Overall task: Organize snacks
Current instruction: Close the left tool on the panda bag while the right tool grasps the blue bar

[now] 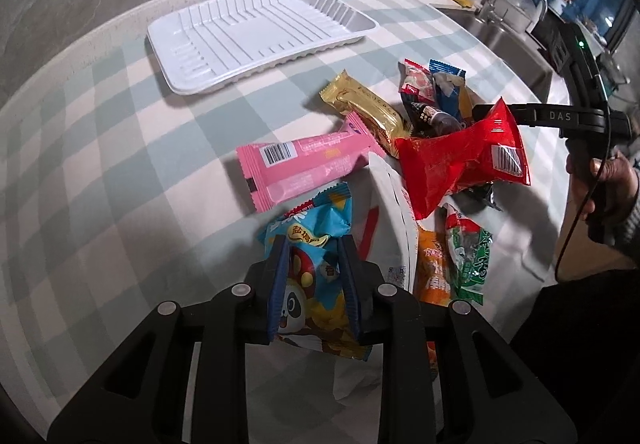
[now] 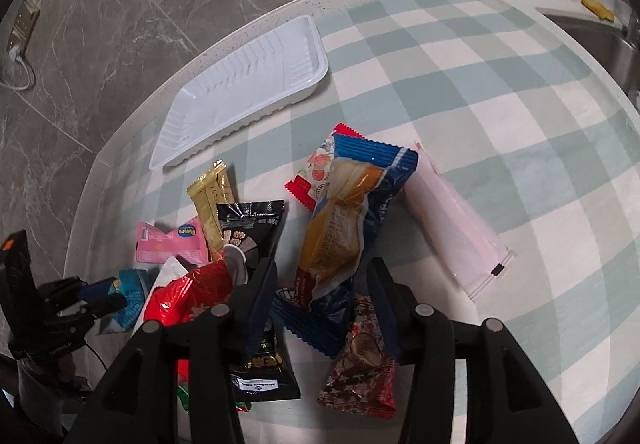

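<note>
A round table under a pale green and white checked cloth (image 1: 100,148) fills both views. A white ribbed plastic tray (image 1: 256,36) sits empty in the upper left of the left wrist view, well apart from the snack pile at centre right.

At the bottom centre of that view, the left gripper (image 1: 314,256) is clamped on a light blue snack packet with a panda (image 1: 316,276), its blue pads pressing both sides. Just above lie a pink wrapped bar (image 1: 304,168) and a gold wrapped bar (image 1: 366,108), overlapping. To the right, a crumpled red packet (image 1: 460,164) partly hides a white packet (image 1: 394,212), with orange and green packets below.

In the right wrist view, the right gripper (image 2: 320,276) stands parted at the bottom centre, with the lower end of a blue and yellow packet (image 2: 348,224) between its fingers; the pads do not press it. A black packet (image 2: 250,228) lies on the left, a pale pink sachet (image 2: 456,240) on the right.
</note>
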The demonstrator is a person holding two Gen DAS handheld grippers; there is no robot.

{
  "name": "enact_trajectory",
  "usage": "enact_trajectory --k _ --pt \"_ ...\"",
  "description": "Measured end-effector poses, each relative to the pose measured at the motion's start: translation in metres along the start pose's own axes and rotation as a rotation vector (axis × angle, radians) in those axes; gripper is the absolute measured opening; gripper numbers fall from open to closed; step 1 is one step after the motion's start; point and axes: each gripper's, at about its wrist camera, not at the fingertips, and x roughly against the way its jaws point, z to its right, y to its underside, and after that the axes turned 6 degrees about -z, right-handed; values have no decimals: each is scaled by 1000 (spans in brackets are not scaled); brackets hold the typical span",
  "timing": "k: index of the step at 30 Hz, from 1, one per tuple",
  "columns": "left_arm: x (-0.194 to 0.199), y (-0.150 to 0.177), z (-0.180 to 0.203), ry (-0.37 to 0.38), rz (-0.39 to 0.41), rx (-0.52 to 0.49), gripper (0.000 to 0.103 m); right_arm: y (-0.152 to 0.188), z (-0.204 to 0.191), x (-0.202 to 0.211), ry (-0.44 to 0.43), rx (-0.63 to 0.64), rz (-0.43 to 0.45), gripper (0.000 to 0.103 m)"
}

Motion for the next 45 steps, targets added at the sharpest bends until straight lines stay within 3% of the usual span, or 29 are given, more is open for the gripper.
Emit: enact_trajectory --k 14,16,18,29,32,40,41,45 --pt "-11 1 4 16 -23 9 29 4 5 -7 -34 -24 -11 55" --pt "-13 2 1 3 -9 28 36 4 6 -8 -34 -26 -13 56" --pt "-18 3 -3 -15 -16 44 55 5 6 -9 -37 -28 -15 57" --pt "-44 4 -2 15 -69 40 55 2 9 -15 -32 -45 -30 59" --pt "-47 4 -3 30 -68 45 48 2 11 -16 -28 -51 -29 59" --pt "-47 3 -5 69 -70 50 42 -10 9 -20 -37 -57 -12 59" --pt "-47 3 -6 76 -68 56 42 -11 9 -21 -35 -54 -13 58" --pt "-45 4 -12 118 -62 94 39 -13 17 -26 -74 -98 -27 33"
